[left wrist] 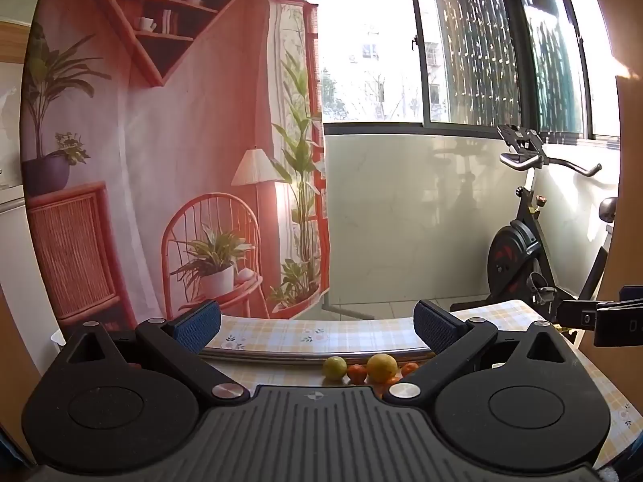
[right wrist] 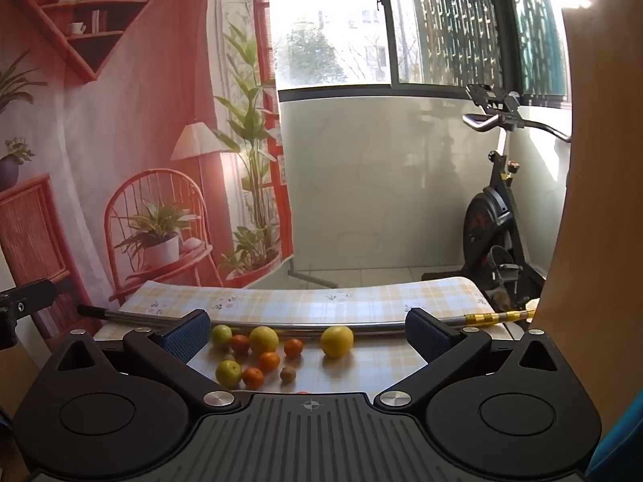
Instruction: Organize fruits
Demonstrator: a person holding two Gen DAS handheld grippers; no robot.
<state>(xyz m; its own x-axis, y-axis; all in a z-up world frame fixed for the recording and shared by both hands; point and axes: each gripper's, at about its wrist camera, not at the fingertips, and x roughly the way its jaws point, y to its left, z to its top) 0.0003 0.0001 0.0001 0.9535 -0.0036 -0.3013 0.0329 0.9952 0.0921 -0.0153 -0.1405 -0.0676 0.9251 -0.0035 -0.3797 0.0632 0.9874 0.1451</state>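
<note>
I hold both the left gripper [left wrist: 317, 325] and right gripper [right wrist: 307, 331] wide open and empty, because the fruits [right wrist: 263, 351] in front of the rod [right wrist: 281, 327] wait unsorted.

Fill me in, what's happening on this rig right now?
A person holds a gripper in each hand over a table with a checked cloth. Both the left gripper and the right gripper are open and empty. Loose fruit lies ahead: small oranges, greenish fruits, two large yellow ones, one sitting apart to the right. A metal rod lies behind them. Nothing looks sorted yet.
</note>
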